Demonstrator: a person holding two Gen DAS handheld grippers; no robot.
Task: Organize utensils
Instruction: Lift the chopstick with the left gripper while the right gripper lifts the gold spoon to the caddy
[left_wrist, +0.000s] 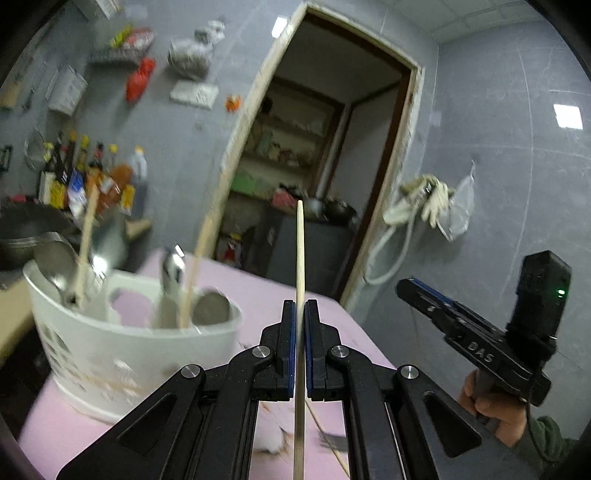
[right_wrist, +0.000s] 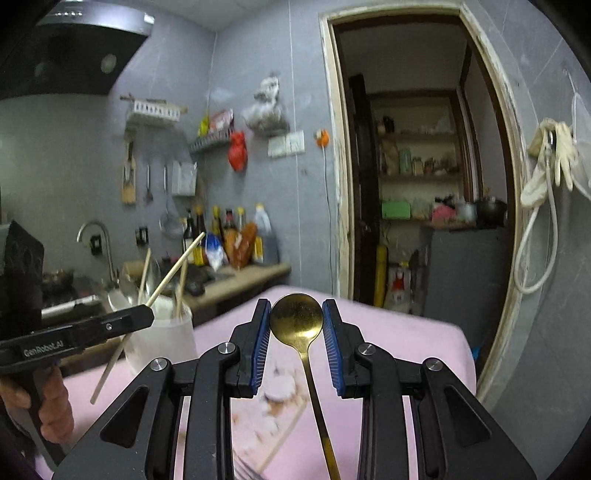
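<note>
Both grippers loaded: chopstick left, spoon right, raised over pink table.

Left gripper (left_wrist: 300, 314) pads pinched tight on a thin pale wooden chopstick (left_wrist: 300, 258), upright, tip well past the fingers. Right gripper (right_wrist: 296, 317) blue ribbed pads clamp the round bowl of a glossy gold metal spoon (right_wrist: 296, 317), slim handle trailing back under the jaws. White perforated plastic basket (left_wrist: 92, 354) sits near the table's left edge, holding metal ladles and wooden sticks. Pink matte tablecloth (right_wrist: 406, 339) lies bare toward the right edge; doorway beyond.
</note>
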